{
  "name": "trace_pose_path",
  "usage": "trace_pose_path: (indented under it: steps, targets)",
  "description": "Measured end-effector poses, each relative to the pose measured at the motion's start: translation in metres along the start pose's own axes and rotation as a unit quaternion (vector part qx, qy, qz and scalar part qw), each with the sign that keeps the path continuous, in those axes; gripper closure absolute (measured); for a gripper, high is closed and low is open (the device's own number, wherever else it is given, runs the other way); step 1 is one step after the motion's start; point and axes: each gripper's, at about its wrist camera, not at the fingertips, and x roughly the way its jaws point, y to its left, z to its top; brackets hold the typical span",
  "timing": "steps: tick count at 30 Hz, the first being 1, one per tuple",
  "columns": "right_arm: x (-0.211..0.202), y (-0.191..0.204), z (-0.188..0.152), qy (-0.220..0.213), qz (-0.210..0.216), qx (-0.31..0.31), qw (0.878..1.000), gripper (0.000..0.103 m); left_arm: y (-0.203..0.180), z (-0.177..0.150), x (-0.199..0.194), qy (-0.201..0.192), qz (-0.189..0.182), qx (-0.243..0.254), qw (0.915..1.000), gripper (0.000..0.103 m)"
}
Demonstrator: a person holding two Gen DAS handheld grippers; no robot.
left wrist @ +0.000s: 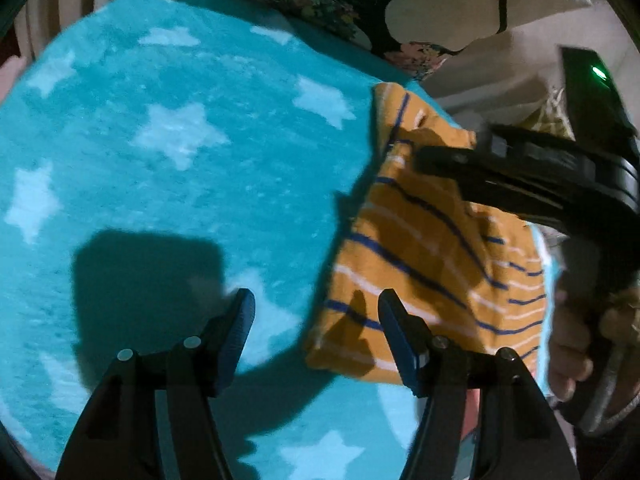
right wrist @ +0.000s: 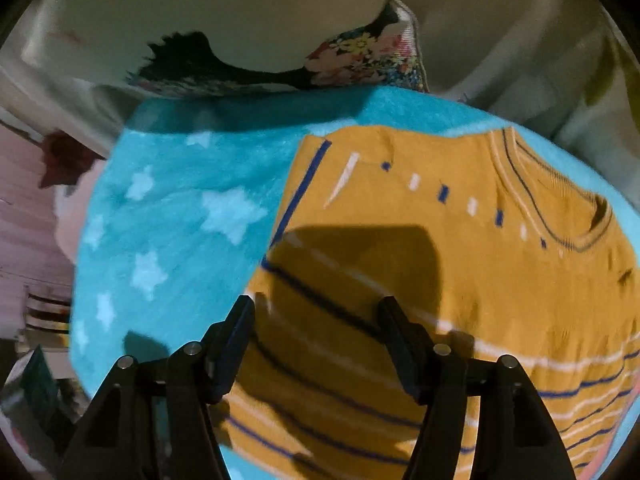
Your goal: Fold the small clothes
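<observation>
- Two grippers show, both with jaws spread and nothing between them.
- The left gripper (left wrist: 316,312) hangs over a turquoise blanket (left wrist: 168,184) with pale stars; its right finger lies over the near left corner of the shirt, but whether it touches the cloth I cannot tell.
- The right gripper (right wrist: 316,320) hovers released above a mustard shirt (right wrist: 460,248) with blue and white stripes.
- That shirt lies folded on the right part of the blanket, its collar (right wrist: 560,200) toward the far right in the right wrist view.
- In the left wrist view the shirt (left wrist: 432,248) sits at the right, with the right gripper's black body (left wrist: 540,176) above it and a hand (left wrist: 572,344) on its grip.
- A flowered pillow (right wrist: 368,60) rests at the blanket's far edge.
</observation>
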Motion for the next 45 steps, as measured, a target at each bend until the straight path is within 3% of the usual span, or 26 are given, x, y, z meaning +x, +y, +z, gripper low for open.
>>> trace_pose_path:
  steps: [5,7,8,9,10,13,17,19,21,22,24,27,31,35,45]
  targets:
    - [0.019,0.021,0.012,0.026,-0.057,-0.021,0.998,0.023,-0.009,-0.007,0.008,0.005,-0.058,-0.012,0.9982,0.04]
    - [0.029,0.028,0.016,0.04,-0.084,-0.027,0.995,0.022,-0.014,-0.012,0.011,0.004,-0.063,-0.013,0.9979,0.043]
    - [0.033,0.03,0.017,0.046,-0.093,-0.03,0.994,0.021,-0.016,-0.015,0.012,0.001,-0.063,-0.013,0.9979,0.056]
    - [0.04,0.033,0.018,0.058,-0.11,-0.036,0.992,0.021,-0.017,-0.016,0.014,0.009,-0.074,-0.016,0.9971,0.08]
    - [0.045,0.036,0.018,0.066,-0.124,-0.042,0.989,0.02,-0.016,-0.017,0.018,0.024,-0.095,-0.028,0.9948,0.084]
    - [0.058,0.048,0.017,0.079,-0.165,-0.066,0.981,0.015,-0.016,-0.018,0.018,0.022,-0.103,-0.038,0.9937,0.084]
    - [0.059,0.051,0.018,0.076,-0.171,-0.061,0.98,0.018,-0.021,-0.018,0.014,0.018,-0.111,-0.039,0.9928,0.084]
    - [0.056,0.051,0.017,0.072,-0.174,-0.066,0.98,0.025,-0.025,-0.018,0.011,0.014,-0.113,-0.037,0.9928,0.084]
    - [0.052,0.051,0.017,0.064,-0.189,-0.075,0.977,0.05,-0.03,-0.019,0.008,0.01,-0.118,-0.036,0.9923,0.084]
    - [0.05,0.051,0.014,0.06,-0.188,-0.076,0.977,0.054,-0.033,-0.019,0.006,0.008,-0.12,-0.035,0.9921,0.084]
    - [0.041,0.045,0.011,0.048,-0.17,-0.072,0.982,0.068,-0.04,-0.02,0.002,0.003,-0.123,-0.032,0.9919,0.084]
    - [0.023,0.032,0.005,0.033,-0.126,-0.055,0.99,0.077,-0.057,-0.021,-0.004,-0.004,-0.124,-0.022,0.9921,0.084]
    - [-0.009,0.004,0.0,0.002,-0.053,-0.023,0.998,0.079,-0.08,-0.024,-0.012,-0.01,-0.122,-0.01,0.9924,0.084]
    - [-0.045,-0.035,-0.012,-0.035,0.002,0.013,0.999,0.08,-0.114,-0.034,-0.015,-0.014,-0.11,0.011,0.9937,0.084]
    - [-0.114,-0.173,-0.075,-0.105,0.096,0.112,0.983,0.081,-0.249,-0.078,0.017,0.003,-0.088,0.094,0.9916,0.084]
